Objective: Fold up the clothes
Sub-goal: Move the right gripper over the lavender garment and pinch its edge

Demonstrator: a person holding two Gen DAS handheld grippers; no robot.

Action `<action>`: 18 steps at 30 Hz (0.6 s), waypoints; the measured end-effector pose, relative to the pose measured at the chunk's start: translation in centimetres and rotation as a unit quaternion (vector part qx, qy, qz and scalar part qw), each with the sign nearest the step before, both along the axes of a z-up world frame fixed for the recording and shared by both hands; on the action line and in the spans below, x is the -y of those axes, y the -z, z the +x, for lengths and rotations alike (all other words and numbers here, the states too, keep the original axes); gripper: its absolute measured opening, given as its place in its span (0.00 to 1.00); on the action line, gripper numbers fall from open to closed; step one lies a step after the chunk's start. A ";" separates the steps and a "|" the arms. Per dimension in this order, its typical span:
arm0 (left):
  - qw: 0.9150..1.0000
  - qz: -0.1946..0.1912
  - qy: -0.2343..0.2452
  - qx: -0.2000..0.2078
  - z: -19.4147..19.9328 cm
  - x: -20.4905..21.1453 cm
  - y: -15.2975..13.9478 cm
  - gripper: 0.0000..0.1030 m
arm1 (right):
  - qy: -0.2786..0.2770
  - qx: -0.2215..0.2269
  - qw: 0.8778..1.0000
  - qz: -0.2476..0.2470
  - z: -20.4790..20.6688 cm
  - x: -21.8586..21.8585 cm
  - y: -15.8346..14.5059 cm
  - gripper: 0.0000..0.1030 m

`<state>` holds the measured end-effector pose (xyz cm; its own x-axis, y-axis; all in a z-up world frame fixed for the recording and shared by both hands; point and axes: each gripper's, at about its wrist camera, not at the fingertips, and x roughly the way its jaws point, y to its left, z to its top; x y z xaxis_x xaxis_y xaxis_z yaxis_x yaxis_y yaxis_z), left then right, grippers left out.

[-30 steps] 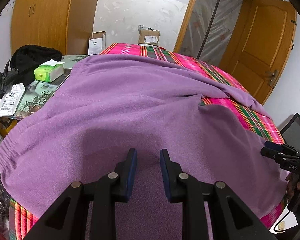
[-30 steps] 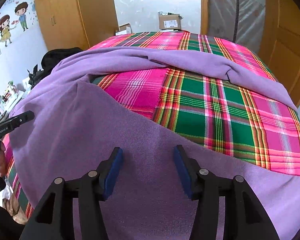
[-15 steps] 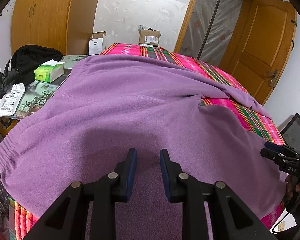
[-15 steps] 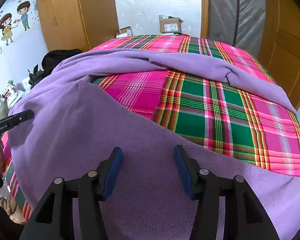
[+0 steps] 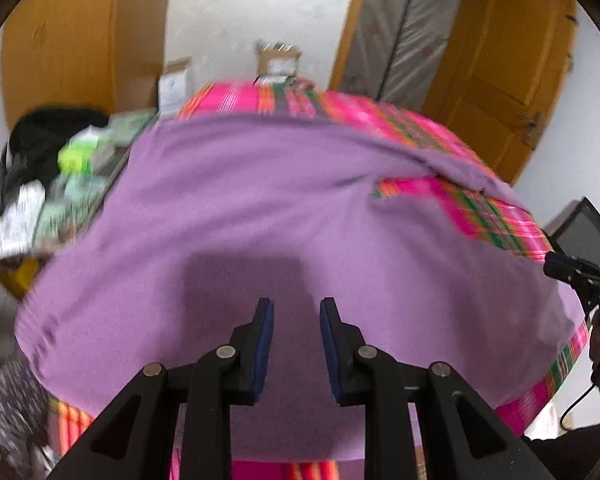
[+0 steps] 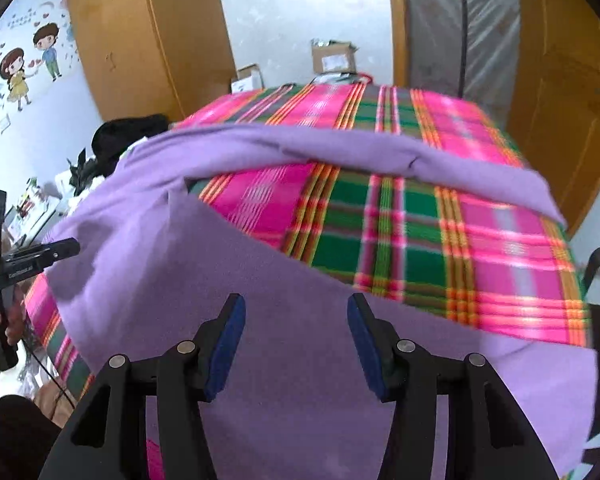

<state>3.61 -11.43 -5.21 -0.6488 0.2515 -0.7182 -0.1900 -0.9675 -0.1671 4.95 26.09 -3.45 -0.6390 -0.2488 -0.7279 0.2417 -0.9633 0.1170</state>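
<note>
The purple fleece trousers (image 5: 260,208) lie spread across the pink-and-green plaid bedspread (image 6: 400,236). Above them, the left gripper (image 5: 296,320) and right gripper (image 6: 296,320) hover, fingers parted, holding nothing.

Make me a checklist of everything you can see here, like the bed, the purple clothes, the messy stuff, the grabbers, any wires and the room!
Surface: plaid cover, pink and green, mostly bare on the right.
Job's things: purple fleece garment spread flat, not yet folded; one long part lies across the far side.
Clutter: side table with a black bag, green tissue pack and packets; blurred.
Grippers: left gripper open over the garment, holding nothing; right gripper open wider, holding nothing.
Cables: thin black cable below the right gripper.
Surroundings: wooden wardrobe, wooden door, cardboard boxes, cartoon wall stickers.
</note>
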 end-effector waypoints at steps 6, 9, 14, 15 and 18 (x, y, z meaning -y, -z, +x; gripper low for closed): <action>0.999 0.012 0.014 -0.042 -3.6 0.2 -3.4 0.24 | -0.048 0.000 0.999 -0.024 -4.0 4.1 -0.3 0.54; 0.998 0.019 0.021 -0.063 -5.4 0.3 -5.1 0.24 | -0.072 0.006 0.997 -0.031 -5.3 6.5 0.1 0.54; 0.998 -0.003 -0.009 -0.055 -9.4 5.4 -6.5 0.24 | -0.101 -0.001 0.995 -0.013 -5.9 6.9 -0.2 0.53; 0.999 -0.005 -0.019 -0.047 -10.5 6.7 -6.4 0.24 | -0.097 -0.005 0.995 -0.007 -6.3 6.4 -0.5 0.53; 0.998 -0.013 -0.056 -0.022 -13.3 10.3 -5.9 0.25 | -0.086 -0.017 0.996 0.008 -7.8 5.0 -1.6 0.53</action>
<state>-9.69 -21.72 0.64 -0.7032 0.1572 -0.6934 -0.0863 -0.9869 -0.1362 -2.87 21.08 -1.85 -0.6124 -0.3456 -0.7110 0.4069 -0.9089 0.0913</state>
